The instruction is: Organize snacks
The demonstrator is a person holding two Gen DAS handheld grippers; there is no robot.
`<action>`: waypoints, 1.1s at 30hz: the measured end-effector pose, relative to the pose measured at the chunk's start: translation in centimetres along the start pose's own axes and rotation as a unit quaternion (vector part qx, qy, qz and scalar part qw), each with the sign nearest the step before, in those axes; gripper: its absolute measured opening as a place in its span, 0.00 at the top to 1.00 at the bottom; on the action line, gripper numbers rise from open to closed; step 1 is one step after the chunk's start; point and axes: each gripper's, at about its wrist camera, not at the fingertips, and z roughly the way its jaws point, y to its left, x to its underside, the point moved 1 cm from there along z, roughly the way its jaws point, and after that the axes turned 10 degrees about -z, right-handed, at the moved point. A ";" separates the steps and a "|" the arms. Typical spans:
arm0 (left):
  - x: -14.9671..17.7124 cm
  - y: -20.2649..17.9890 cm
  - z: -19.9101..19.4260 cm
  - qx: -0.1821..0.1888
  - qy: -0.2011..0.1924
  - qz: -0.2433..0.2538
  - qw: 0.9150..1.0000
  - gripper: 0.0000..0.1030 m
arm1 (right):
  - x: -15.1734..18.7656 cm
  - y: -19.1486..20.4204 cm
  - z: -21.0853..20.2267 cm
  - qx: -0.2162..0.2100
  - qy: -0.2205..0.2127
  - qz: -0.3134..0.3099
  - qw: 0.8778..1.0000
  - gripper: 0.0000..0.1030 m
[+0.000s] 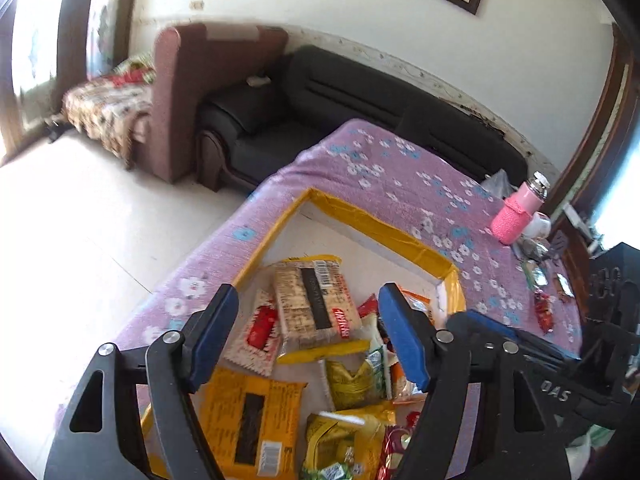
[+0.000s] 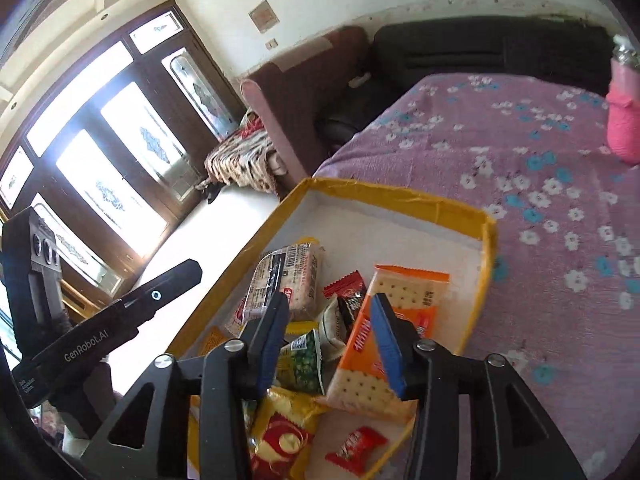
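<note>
A shallow box with yellow taped rim point(image 1: 384, 232) point(image 2: 400, 194) sits on the purple flowered tablecloth and holds several snack packets. My left gripper point(image 1: 308, 340) is open above a beige cracker pack point(image 1: 312, 304) and a red-and-white packet point(image 1: 260, 332); it holds nothing. My right gripper point(image 2: 330, 342) is open over the box, with an orange cracker packet point(image 2: 384, 344) by its right finger and a green pea packet point(image 2: 302, 360) by its left finger. A beige cracker pack point(image 2: 286, 280) lies further in.
A pink sleeved bottle point(image 1: 520, 208) point(image 2: 624, 116) and small loose items point(image 1: 544, 308) stand at the table's far right. A black sofa point(image 1: 320, 108) and a brown armchair point(image 1: 192, 92) lie beyond the table. The floor is to the left.
</note>
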 end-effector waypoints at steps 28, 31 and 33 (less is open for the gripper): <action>10.8 -10.0 -11.2 -0.055 -0.058 0.092 0.993 0.17 | 12.6 -0.2 -16.3 0.111 -0.109 -0.010 0.988 0.30; 11.2 -10.4 -11.7 -0.051 -0.062 0.096 0.992 0.17 | 12.9 -0.1 -16.8 0.113 -0.112 -0.008 0.987 0.30; 11.3 -10.6 -11.9 -0.047 -0.064 0.097 0.992 0.17 | 13.1 0.0 -17.0 0.115 -0.112 -0.008 0.987 0.30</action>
